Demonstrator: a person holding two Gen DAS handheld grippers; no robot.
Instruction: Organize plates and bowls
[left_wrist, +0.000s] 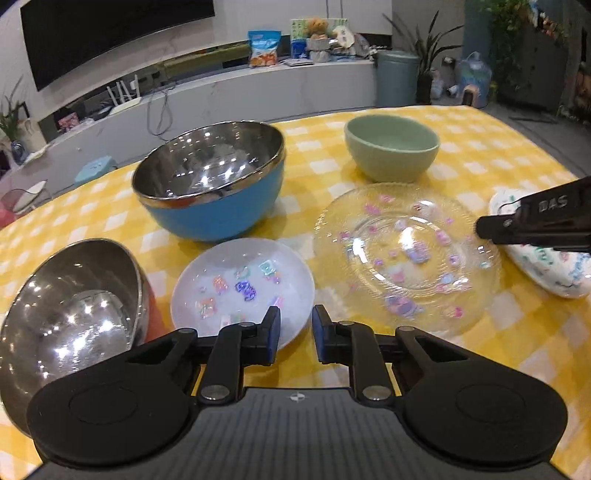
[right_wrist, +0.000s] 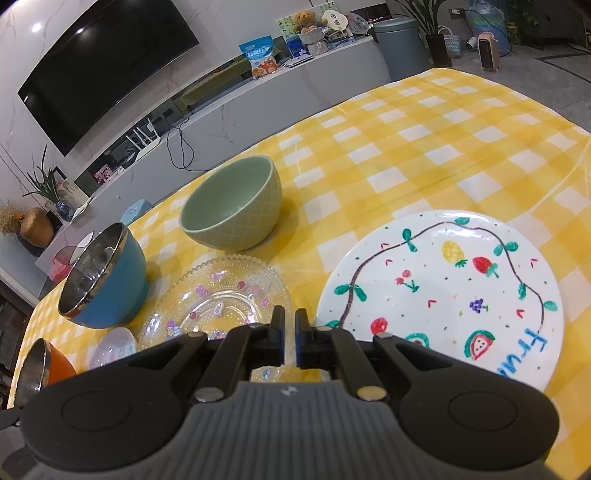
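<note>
The left gripper (left_wrist: 294, 334) hangs partly open, empty, over the small white plate (left_wrist: 242, 291); the right gripper (right_wrist: 290, 325) seems closed on the glass plate (right_wrist: 218, 299) rim.

Yellow-and-white checked cloth (right_wrist: 424, 147) covers the bench, matt, w/ a soft woven look. Blue-sided bowl with polished steel inside (left_wrist: 210, 173) mirrors the room lights; its outer wall is smooth, semi-gloss. Orange-sided steel bowl (left_wrist: 74, 314) has the same mirror-bright metal interior. Pale green ceramic bowl (right_wrist: 232, 206) is satin-glazed, w/ a fine lattice relief on the outside. Clear glass plate with pink decals (left_wrist: 406, 254) is glossy, its rim beaded & ribbed. Small white translucent dish with coloured decals (left_wrist: 242, 288) looks frosted inside. White ceramic plate with hand-drawn fruit (right_wrist: 443, 295) is smooth, gloss-glazed. Both hand-held gripper bodies: matt black plastic, ribbed grey top.
</note>
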